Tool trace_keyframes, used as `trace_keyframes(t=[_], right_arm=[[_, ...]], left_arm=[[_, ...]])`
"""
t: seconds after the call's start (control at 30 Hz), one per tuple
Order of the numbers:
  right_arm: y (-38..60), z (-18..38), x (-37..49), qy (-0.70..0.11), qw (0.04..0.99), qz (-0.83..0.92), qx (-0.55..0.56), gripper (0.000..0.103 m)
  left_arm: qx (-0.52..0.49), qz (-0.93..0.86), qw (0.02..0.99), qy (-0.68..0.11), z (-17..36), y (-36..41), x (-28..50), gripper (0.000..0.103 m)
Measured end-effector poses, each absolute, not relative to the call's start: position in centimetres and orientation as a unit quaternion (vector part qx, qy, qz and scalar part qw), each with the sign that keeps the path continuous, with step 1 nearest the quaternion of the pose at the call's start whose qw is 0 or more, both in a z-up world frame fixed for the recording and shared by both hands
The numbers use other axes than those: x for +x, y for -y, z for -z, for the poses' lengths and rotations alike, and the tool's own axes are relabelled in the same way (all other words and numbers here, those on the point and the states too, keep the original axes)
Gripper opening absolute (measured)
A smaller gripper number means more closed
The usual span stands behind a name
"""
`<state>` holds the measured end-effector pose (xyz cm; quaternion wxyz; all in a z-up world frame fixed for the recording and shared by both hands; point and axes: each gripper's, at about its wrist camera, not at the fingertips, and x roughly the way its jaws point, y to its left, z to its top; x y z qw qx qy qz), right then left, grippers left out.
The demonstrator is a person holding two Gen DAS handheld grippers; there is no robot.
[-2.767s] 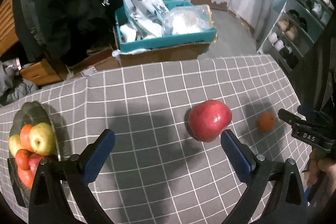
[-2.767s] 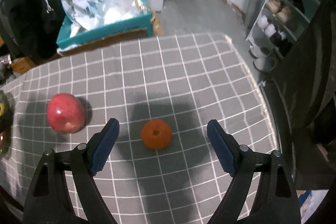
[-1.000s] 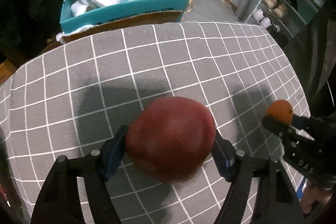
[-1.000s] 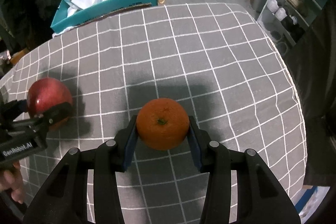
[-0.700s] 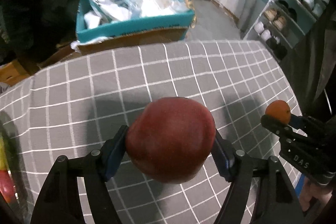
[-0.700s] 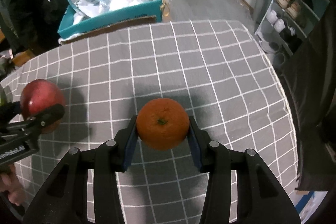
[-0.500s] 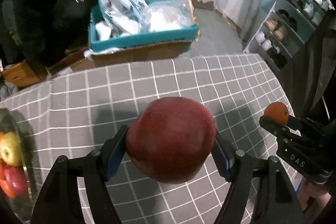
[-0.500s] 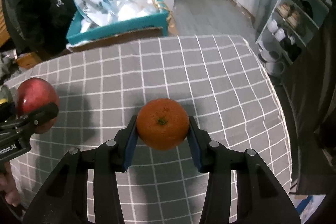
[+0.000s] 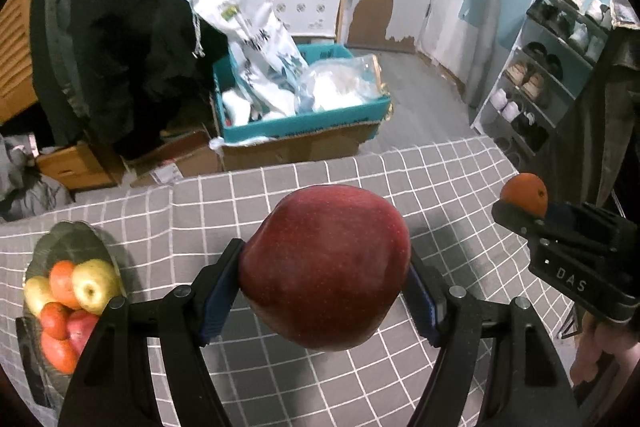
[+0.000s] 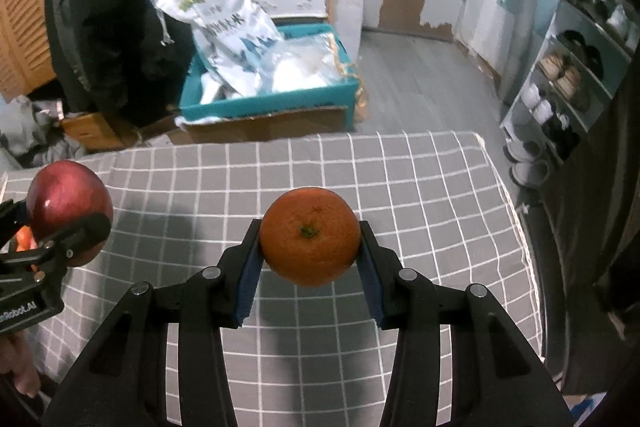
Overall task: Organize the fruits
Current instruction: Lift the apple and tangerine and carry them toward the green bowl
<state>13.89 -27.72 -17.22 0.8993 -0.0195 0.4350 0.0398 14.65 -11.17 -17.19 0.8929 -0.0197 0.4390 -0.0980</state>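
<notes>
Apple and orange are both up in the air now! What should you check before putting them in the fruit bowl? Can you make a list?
1. Red apple gripped on both sides by the left gripper: ok.
2. Orange gripped on both sides by the right gripper: ok.
3. Both fruits lifted off the checked tablecloth: ok.
4. Fruit bowl in view, at the table's left end: ok.
5. Room in the bowl for two more fruits: cannot tell; it already looks piled up.
6. Path from the apple to the bowl free of things: ok.
</notes>
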Motion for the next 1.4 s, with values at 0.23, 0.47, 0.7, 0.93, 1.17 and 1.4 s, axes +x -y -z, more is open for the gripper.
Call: trace_keyframes(t=[0.23,0.47,0.7,0.93,1.17,1.4], right_arm=[[26.5,14.9,12.8,-0.413,0.909,-0.050,-0.025,0.043],[25.3,12.6,11.8,-0.393,0.917,-0.061,-0.030,0.043],[24.0,11.2,11.2,-0.380,0.921,-0.076,-0.032,0.043],[21.2,9.8,10.9,-0.366,0.924,-0.100,-0.041,0.043],[17.7,9.0,10.7,-0.358,0.923,-0.130,-0.052,0.043],[13.4,8.8,10.5,-0.356,0.918,-0.163,-0.066,0.043]], left_arm=[[-0.013,0.093,0.906,-0.412,14.3,10.3,12.7,0.076],[-0.005,0.092,0.917,-0.388,11.8,9.6,11.1,0.076],[-0.012,0.084,0.924,-0.374,9.9,8.0,9.6,0.076],[-0.025,0.066,0.930,-0.360,8.5,5.3,8.3,0.076],[-0.036,0.033,0.935,-0.352,7.8,1.9,7.2,0.076],[-0.056,0.003,0.934,-0.354,8.2,-1.9,6.1,0.076]])
